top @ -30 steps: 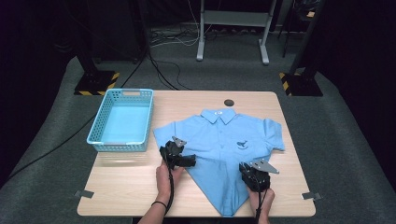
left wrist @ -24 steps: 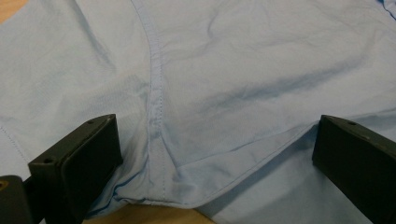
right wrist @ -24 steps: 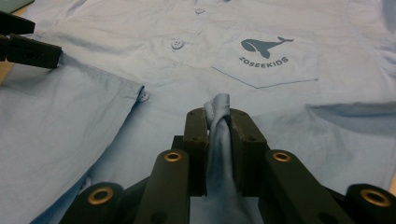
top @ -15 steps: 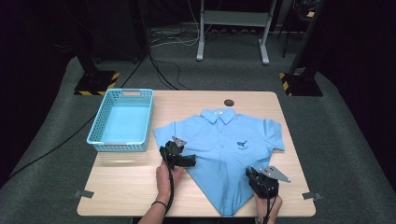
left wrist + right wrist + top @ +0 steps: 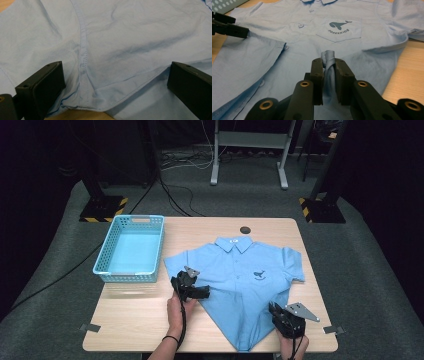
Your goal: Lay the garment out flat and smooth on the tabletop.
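Right gripper view: the right gripper [image 5: 328, 65] has its jaws pinched on a bunched fold of the light-blue short-sleeved cotton shirt [image 5: 245, 275], below its whale pocket. Spread on the wooden bench [image 5: 135, 320], the shirt lies under the left gripper [image 5: 115, 82], whose jaws gape wide over a sleeve seam.

Basket [image 5: 131, 249] left of shirt [image 5: 240, 280] on table [image 5: 130, 325]

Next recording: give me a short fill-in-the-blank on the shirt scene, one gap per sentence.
1. The right gripper is shut on a pinch of the ____ shirt.
2. The left gripper has its jaws ____ over the shirt's fabric.
3. The shirt's pocket shows a printed ____.
4. The basket sits to the shirt's ____ in the high view.

Missing words: blue; open; whale; left
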`<control>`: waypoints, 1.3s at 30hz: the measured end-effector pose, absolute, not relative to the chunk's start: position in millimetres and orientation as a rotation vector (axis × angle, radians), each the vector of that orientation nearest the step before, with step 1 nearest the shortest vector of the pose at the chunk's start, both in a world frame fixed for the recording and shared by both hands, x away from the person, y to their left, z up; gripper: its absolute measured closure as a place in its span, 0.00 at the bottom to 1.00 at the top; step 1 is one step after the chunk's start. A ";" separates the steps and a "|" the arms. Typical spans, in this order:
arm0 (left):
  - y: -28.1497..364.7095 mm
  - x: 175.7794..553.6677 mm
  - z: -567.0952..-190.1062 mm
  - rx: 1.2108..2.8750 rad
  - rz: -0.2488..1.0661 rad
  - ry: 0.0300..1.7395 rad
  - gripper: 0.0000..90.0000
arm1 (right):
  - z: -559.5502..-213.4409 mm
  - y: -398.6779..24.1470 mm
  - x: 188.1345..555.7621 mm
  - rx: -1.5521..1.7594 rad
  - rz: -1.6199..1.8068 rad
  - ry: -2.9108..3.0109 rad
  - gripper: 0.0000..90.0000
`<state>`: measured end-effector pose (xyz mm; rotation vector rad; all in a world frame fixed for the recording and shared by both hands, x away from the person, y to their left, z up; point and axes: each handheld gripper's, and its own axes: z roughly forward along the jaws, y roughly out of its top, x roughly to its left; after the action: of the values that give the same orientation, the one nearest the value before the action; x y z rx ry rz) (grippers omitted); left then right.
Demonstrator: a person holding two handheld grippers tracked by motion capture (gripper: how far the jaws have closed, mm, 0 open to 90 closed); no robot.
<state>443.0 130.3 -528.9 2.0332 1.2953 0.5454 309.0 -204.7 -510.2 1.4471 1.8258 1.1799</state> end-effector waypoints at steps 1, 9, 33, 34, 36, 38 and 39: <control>130.3 443.0 -528.9 2.033 0.545 1.295 0.01 | -509.7 -205.7 307.3 1.446 1.177 1.824 0.87; 130.3 443.0 -528.9 2.033 0.545 1.296 0.01 | -505.6 -220.0 289.0 1.470 1.156 1.788 0.87; 132.1 439.5 -526.8 2.020 0.559 1.276 0.02 | -511.9 -306.4 219.0 1.790 0.954 1.645 0.39; 133.6 437.6 -524.5 2.006 0.572 1.265 0.02 | -508.5 -303.3 223.7 1.774 0.957 1.644 0.34; 134.0 430.4 -517.2 1.941 0.591 1.241 0.02 | -501.6 -294.6 237.7 1.740 0.957 1.671 0.23; 127.1 423.8 -510.7 1.927 0.591 1.207 0.02 | -497.1 -285.2 255.2 1.709 0.964 1.714 0.16; 120.6 420.2 -507.3 1.935 0.585 1.179 0.02 | -496.4 -280.7 264.8 1.705 0.958 1.737 0.13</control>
<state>420.2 120.6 -507.3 1.9354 1.1787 0.5852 264.8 -280.7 -496.4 1.7049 1.7370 0.9576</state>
